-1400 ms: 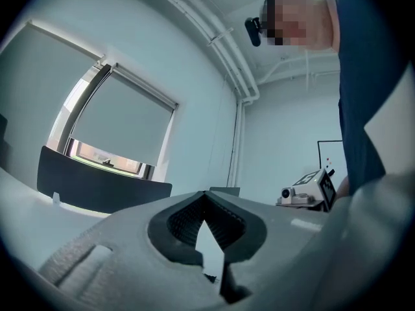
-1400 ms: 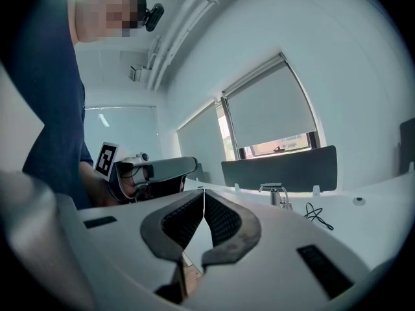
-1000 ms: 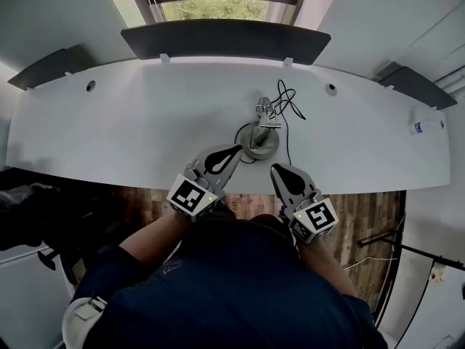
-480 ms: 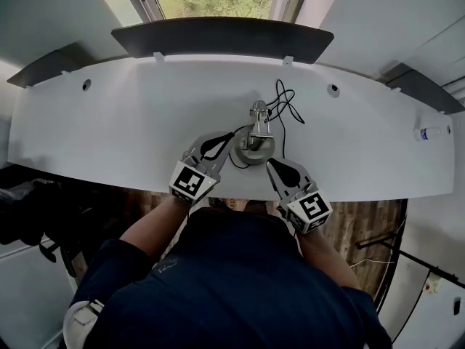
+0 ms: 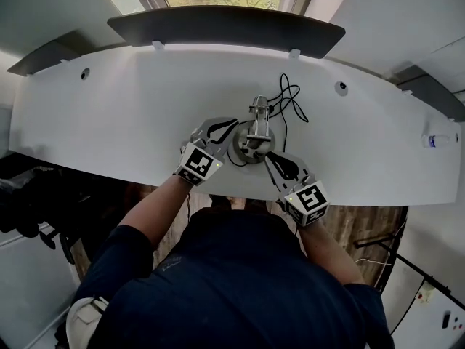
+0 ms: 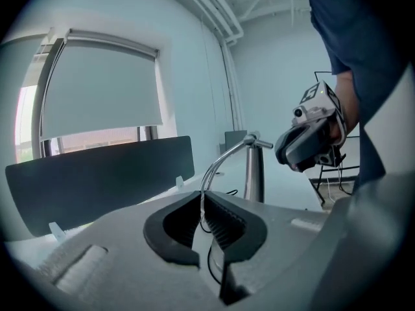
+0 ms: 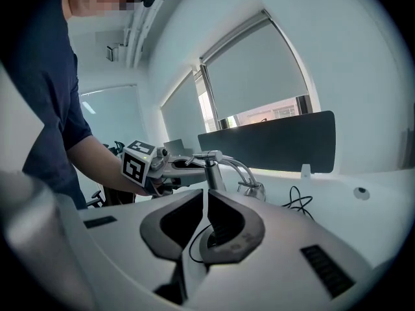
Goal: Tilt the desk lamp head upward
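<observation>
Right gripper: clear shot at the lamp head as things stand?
Probably yes. The right gripper sits beside the lamp base with nothing between it and the lamp head; its jaws are shut, though, so they'd need opening first.

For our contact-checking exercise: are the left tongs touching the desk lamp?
Cannot tell. In the head view the left tongs end beside the desk lamp; no view shows contact or a gap plainly.
</observation>
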Demonstrator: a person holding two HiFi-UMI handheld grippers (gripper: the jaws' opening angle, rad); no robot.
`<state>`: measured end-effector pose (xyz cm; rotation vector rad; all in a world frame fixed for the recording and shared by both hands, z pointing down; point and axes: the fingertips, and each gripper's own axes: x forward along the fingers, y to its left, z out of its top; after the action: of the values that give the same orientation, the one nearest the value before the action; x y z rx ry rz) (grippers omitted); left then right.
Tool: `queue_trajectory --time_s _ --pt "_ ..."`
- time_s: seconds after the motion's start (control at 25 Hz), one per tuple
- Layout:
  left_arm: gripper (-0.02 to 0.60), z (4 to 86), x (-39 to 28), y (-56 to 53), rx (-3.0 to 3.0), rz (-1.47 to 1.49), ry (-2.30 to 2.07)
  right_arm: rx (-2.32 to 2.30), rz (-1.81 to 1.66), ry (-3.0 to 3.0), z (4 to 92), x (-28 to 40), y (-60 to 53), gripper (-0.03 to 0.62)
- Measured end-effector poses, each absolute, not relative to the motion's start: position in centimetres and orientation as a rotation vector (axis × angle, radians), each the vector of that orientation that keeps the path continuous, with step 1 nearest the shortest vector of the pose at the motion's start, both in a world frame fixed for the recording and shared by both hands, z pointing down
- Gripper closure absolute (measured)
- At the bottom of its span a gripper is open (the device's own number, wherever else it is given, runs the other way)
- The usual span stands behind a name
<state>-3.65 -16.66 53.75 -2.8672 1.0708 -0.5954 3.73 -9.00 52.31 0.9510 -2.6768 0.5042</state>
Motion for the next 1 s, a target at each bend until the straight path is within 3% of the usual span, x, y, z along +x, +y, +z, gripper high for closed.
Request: queue_trajectory --time_s 0.4,1.0 --pt "0.494 56.5 -1.3 -19.3 -2.678 -0.729 0.811 0.965 0.437 -2.614 54.7 3.0 -10.5 0.443" --pt "0.508 56.9 2.2 -21.0 -2.486 -0.713 0.597 0.941 0.316 -2.568 57.4 1.7 -12.4 0.425"
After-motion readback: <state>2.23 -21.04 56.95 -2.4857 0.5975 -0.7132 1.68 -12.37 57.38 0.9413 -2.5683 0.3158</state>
